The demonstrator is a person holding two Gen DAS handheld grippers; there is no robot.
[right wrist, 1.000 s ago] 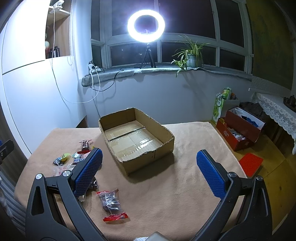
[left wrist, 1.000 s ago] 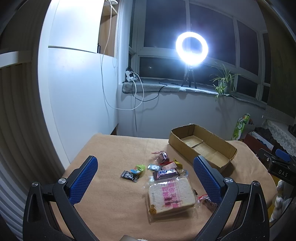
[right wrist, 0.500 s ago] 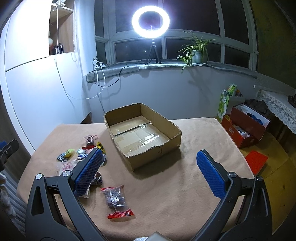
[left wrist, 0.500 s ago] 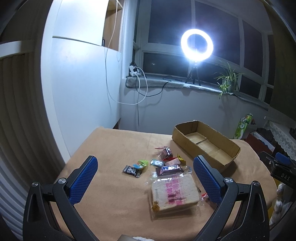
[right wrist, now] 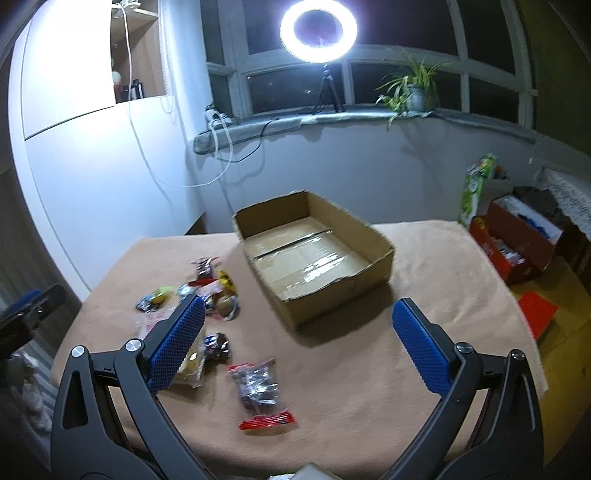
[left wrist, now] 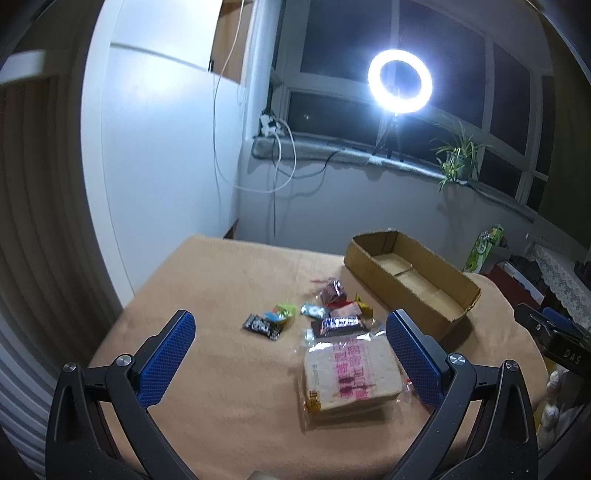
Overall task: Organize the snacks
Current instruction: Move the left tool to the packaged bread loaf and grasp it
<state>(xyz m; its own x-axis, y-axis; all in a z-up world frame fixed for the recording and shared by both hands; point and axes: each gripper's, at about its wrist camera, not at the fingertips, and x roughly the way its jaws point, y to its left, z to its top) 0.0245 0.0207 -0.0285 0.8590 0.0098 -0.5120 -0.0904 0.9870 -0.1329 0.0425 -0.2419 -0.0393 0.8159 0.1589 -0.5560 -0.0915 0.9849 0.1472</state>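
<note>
An empty cardboard box (left wrist: 413, 275) (right wrist: 314, 254) stands open on the tan-covered table (left wrist: 214, 288). Left of it lie several snacks: a bagged slice of bread (left wrist: 349, 373), a Snickers bar (left wrist: 338, 324), a black packet (left wrist: 261, 326), a green packet (left wrist: 282, 311) and a dark red packet (left wrist: 331, 291). A clear bag with a red edge (right wrist: 258, 387) lies near the front edge in the right wrist view. My left gripper (left wrist: 291, 354) is open and empty above the table, in front of the bread. My right gripper (right wrist: 299, 343) is open and empty in front of the box.
A ring light (right wrist: 318, 30) and a potted plant (right wrist: 415, 92) stand on the windowsill behind. A white cabinet (left wrist: 159, 147) stands left of the table. A red box (right wrist: 517, 240) and a green carton (right wrist: 474, 188) sit on the floor at the right.
Both views have shifted: the table and box sit lower and nearer in both frames. Both grippers stay open. No snack has moved on the table.
</note>
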